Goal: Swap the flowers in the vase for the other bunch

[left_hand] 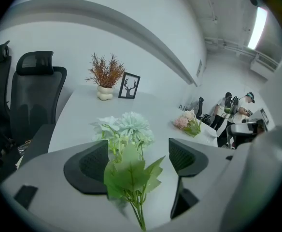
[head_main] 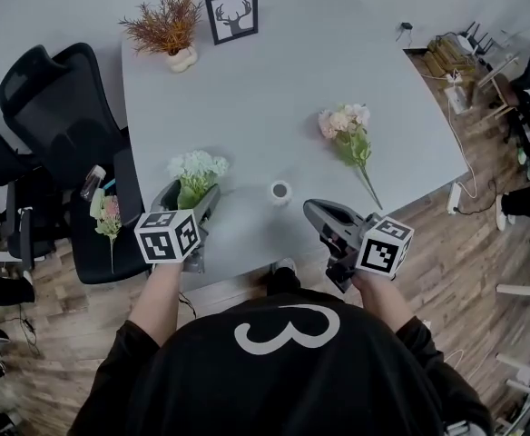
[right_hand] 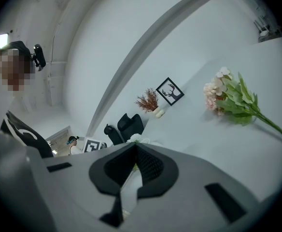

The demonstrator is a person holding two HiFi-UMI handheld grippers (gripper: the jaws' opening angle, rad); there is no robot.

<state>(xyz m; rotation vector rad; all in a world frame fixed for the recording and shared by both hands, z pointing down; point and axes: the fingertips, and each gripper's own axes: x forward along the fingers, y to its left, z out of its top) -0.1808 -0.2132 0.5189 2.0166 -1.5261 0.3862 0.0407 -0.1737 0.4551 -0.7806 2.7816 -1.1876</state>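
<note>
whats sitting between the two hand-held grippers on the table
A small white vase, seen in the head view, between the left hand-held gripper and the right hand-held gripper.

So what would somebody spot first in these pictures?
The pale green bunch sits between the open left tongs, at the near edge of the table. Then comes the pink bunch lying flat further right, and the rusty dried plant in the far left corner.

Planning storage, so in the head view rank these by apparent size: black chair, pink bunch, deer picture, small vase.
1. black chair
2. pink bunch and deer picture, too close to rank; picture is farther away
3. small vase
</note>
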